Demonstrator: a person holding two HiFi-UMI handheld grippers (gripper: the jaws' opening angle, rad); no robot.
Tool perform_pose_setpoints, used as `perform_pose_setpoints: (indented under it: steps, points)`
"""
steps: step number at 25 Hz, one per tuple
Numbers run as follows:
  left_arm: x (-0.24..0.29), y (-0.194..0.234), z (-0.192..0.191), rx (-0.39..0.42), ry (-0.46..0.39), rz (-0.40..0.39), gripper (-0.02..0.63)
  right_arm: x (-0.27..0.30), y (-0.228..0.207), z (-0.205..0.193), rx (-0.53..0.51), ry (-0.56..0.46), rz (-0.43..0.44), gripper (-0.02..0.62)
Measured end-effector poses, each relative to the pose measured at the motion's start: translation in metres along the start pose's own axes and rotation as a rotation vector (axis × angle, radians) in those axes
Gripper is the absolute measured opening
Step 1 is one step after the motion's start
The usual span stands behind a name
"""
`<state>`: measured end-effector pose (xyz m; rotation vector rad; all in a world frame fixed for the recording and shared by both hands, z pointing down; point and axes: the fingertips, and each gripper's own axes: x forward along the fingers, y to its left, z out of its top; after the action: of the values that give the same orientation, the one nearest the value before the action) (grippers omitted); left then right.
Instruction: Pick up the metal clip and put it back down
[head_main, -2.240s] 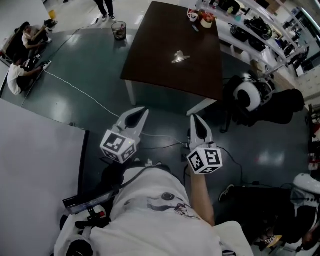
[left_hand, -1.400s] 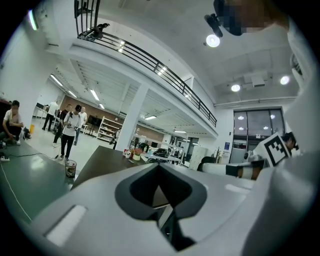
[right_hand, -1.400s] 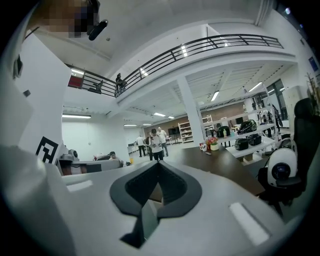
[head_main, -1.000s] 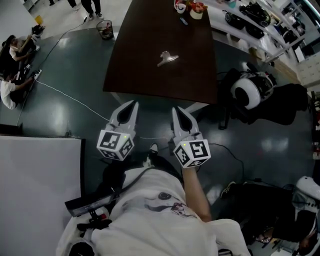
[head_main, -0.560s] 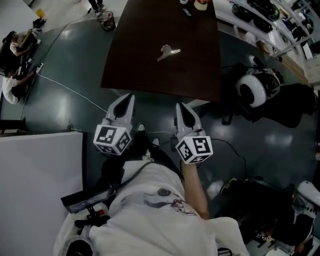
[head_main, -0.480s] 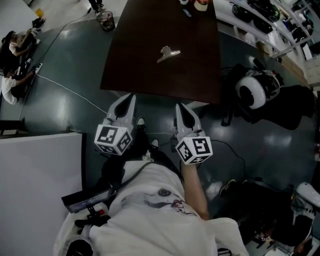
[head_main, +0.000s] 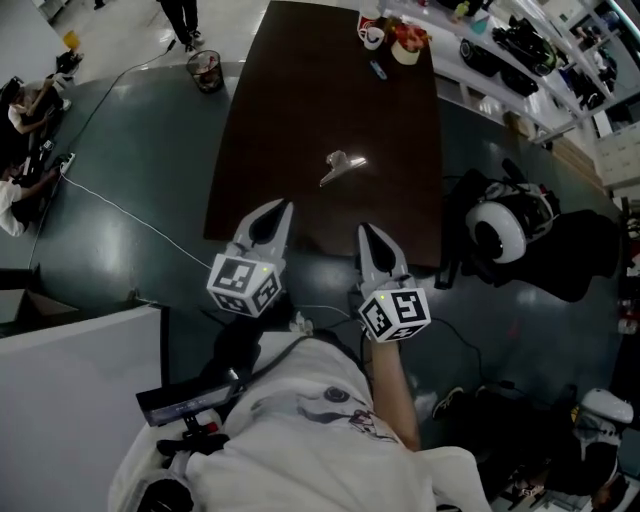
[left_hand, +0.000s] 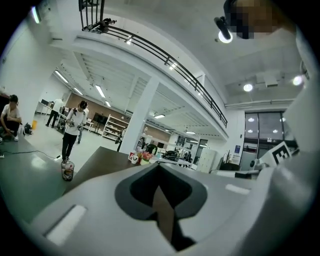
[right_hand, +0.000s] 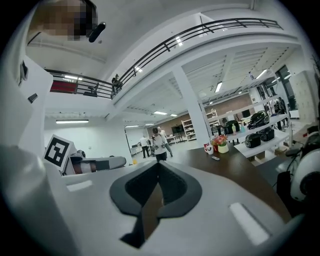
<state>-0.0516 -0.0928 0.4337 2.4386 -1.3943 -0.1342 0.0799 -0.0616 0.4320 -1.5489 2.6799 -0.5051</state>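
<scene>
The metal clip (head_main: 343, 165) lies slantwise ahead, midway between left gripper (head_main: 281, 209) and right gripper (head_main: 367, 233) (both closed, empty).

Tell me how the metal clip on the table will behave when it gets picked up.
The clip looks like shiny bare metal, so probably stiff and somewhat slippery. It is small against the table, so likely light and apt to slide on that smooth top if nudged. Its angular shape suggests it won't roll.
</scene>
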Motion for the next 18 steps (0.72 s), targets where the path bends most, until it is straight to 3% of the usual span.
perform_pose_setpoints:
  steps: [8,18]
  points:
    - [0.036,0.050,-0.003,-0.040,0.069,-0.032,-0.006,0.067,0.009,-0.006,-0.011,0.075,0.014,0.002]
    - [0.065,0.074,-0.042,-0.120,0.194,-0.025,-0.006,0.106,-0.023,-0.060,-0.013,0.290,0.070,0.003]
